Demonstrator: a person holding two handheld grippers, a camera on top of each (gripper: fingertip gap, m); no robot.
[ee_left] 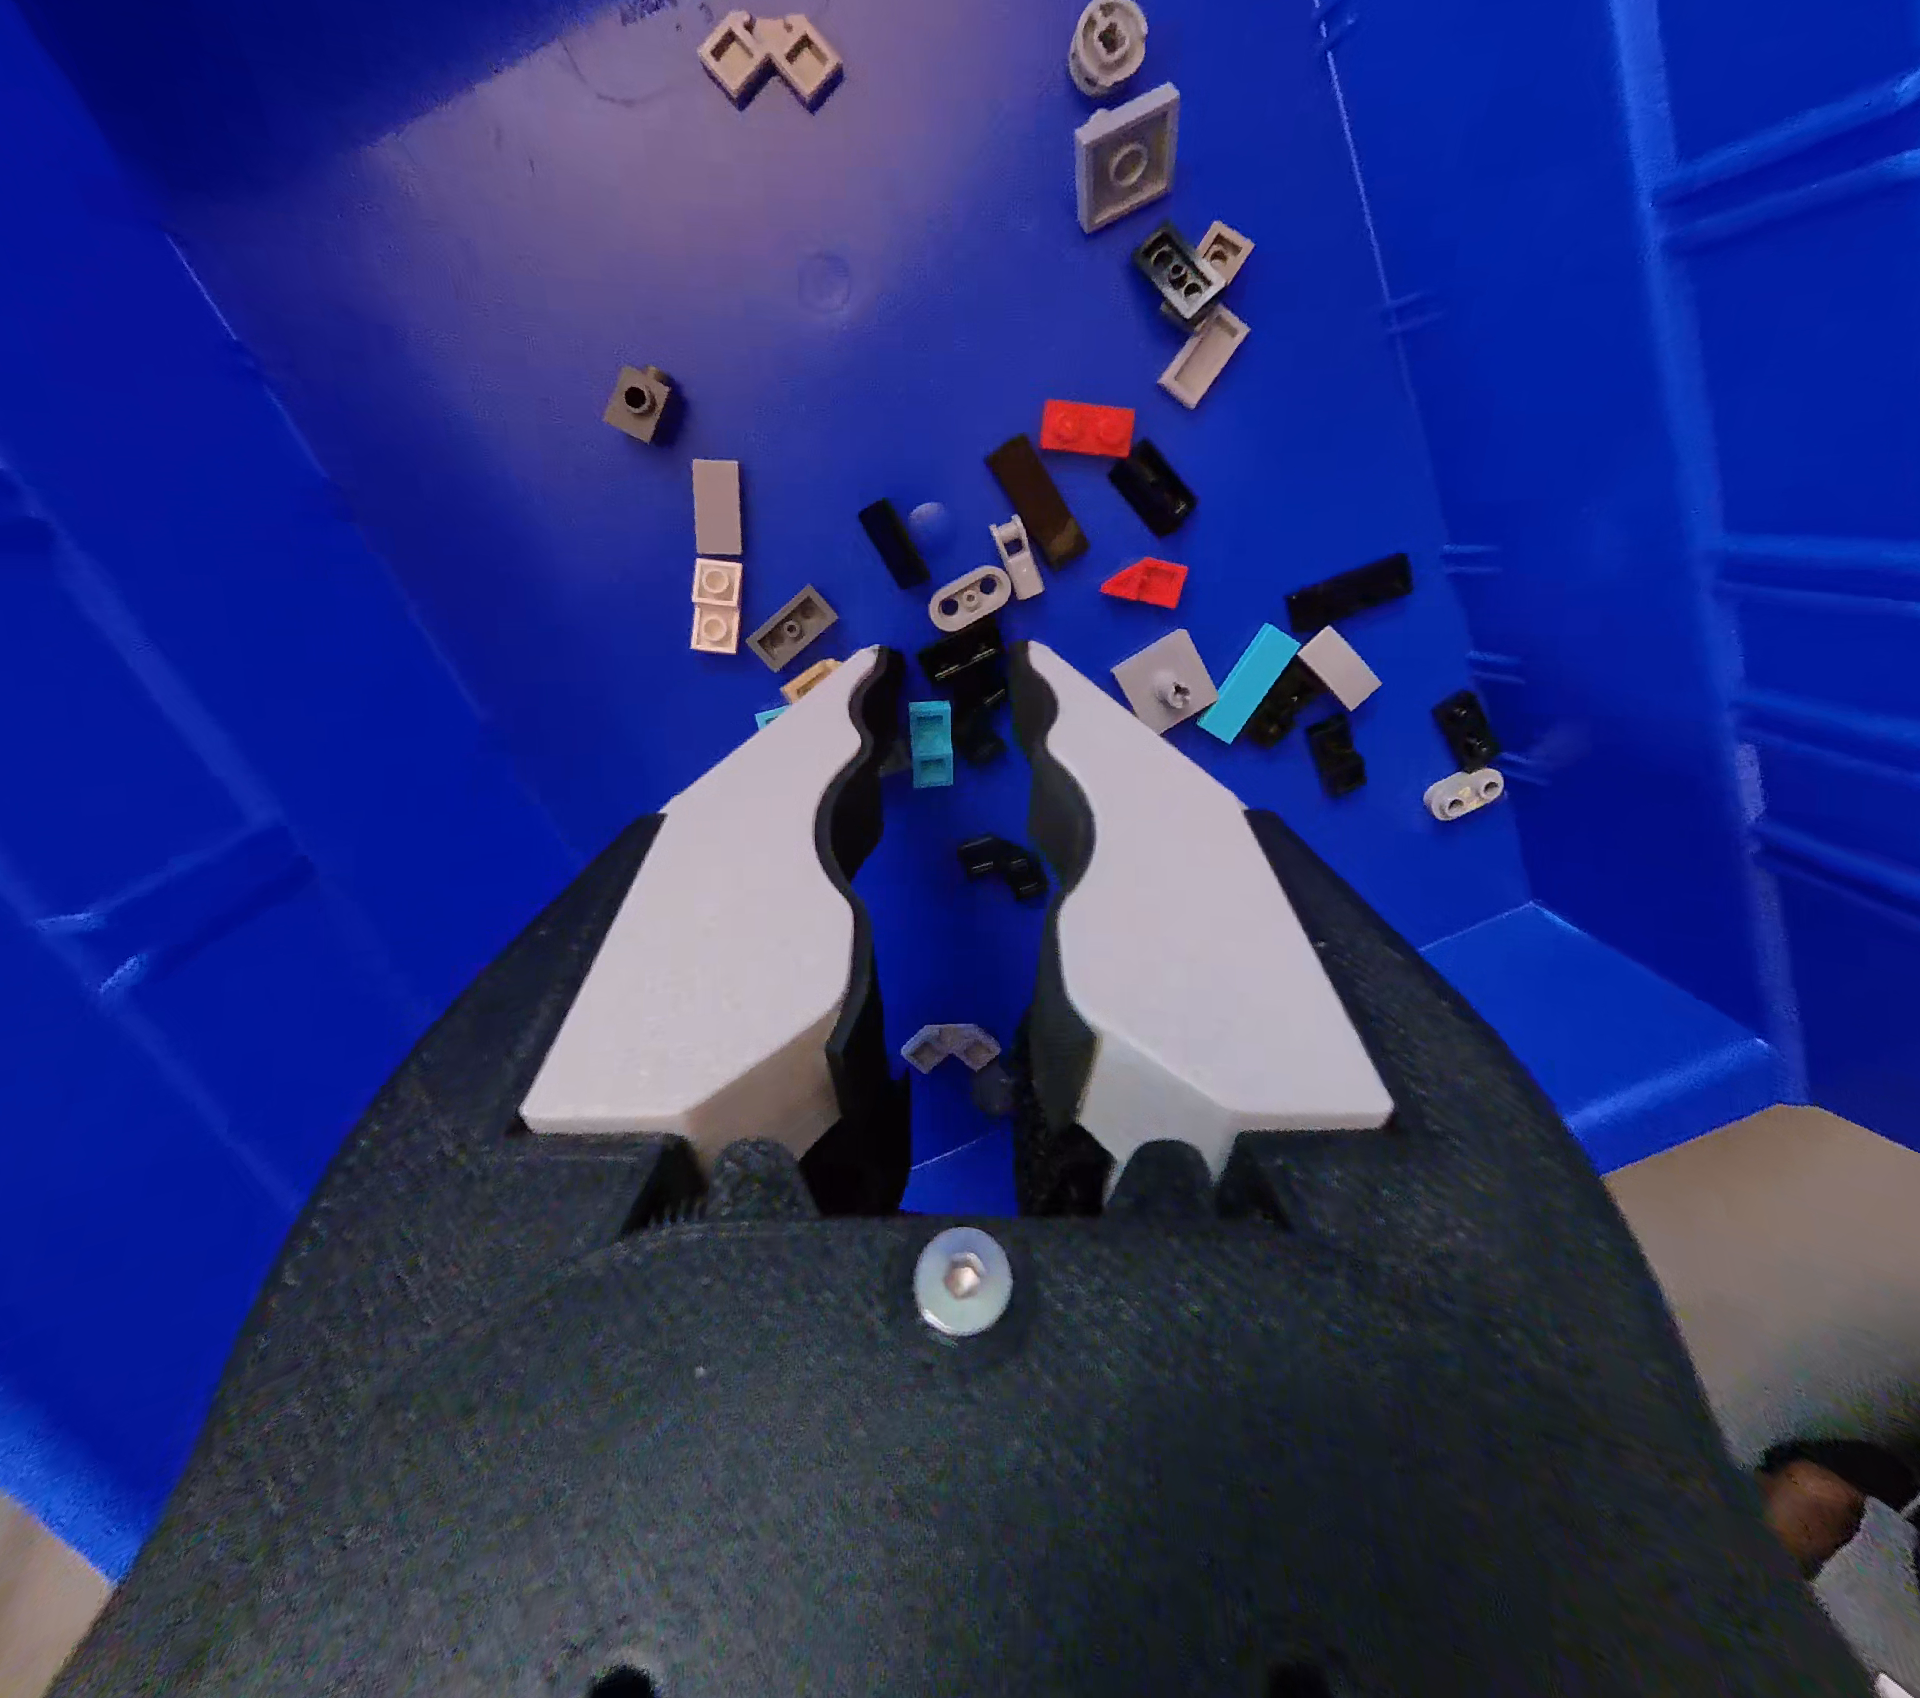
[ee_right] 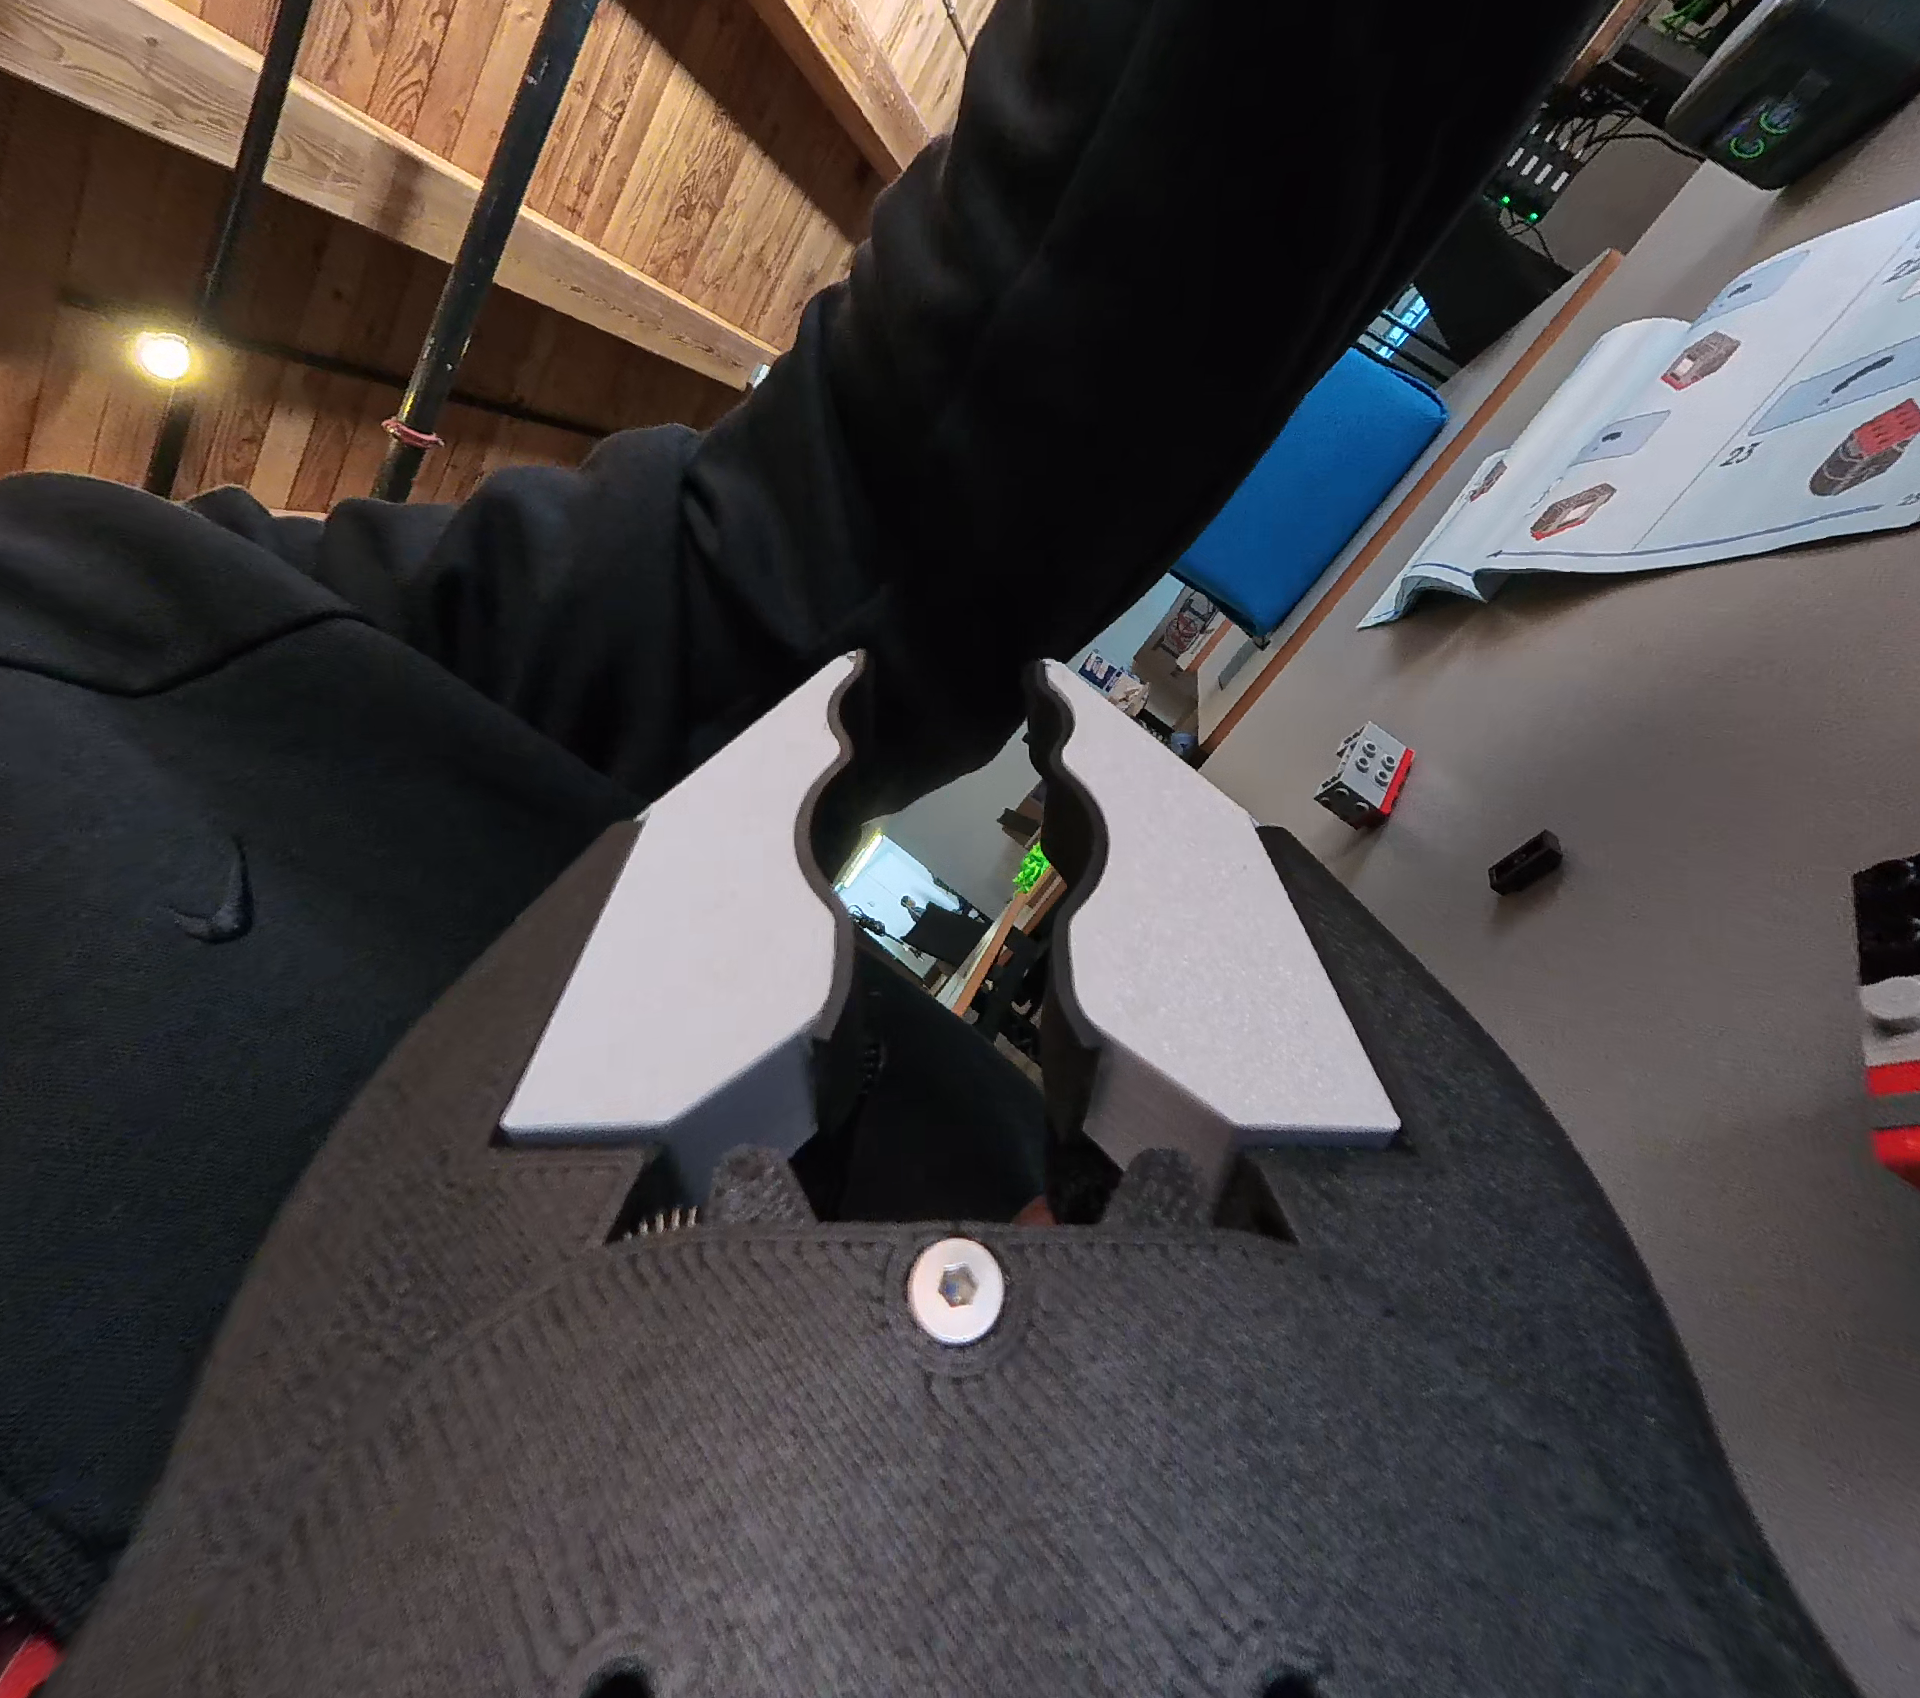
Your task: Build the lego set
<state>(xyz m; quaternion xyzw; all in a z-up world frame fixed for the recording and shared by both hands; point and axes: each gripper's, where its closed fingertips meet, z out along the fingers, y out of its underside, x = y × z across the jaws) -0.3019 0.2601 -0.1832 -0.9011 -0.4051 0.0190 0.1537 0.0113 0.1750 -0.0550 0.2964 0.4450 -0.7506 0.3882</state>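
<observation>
Both grippers' fingers apart, empty. Left gripper (ee_left: 943,661) hovers inside blue bin (ee_left: 416,298) over loose lego pieces (ee_left: 1081,526), teal plate (ee_left: 931,742) between tips. Right gripper (ee_right: 945,677) faces black sleeve (ee_right: 1039,298); partial build (ee_right: 1366,773) on table (ee_right: 1558,1129).

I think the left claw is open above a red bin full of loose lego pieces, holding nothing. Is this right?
Not quite: the bin is blue, not red, as the left wrist view shows. The rest holds: the left claw is open and empty above the loose lego pieces.

workshop-like lab | timber ceiling (ee_right: 436,121) | lit computer gear (ee_right: 1808,59) | table (ee_right: 1558,973)
</observation>
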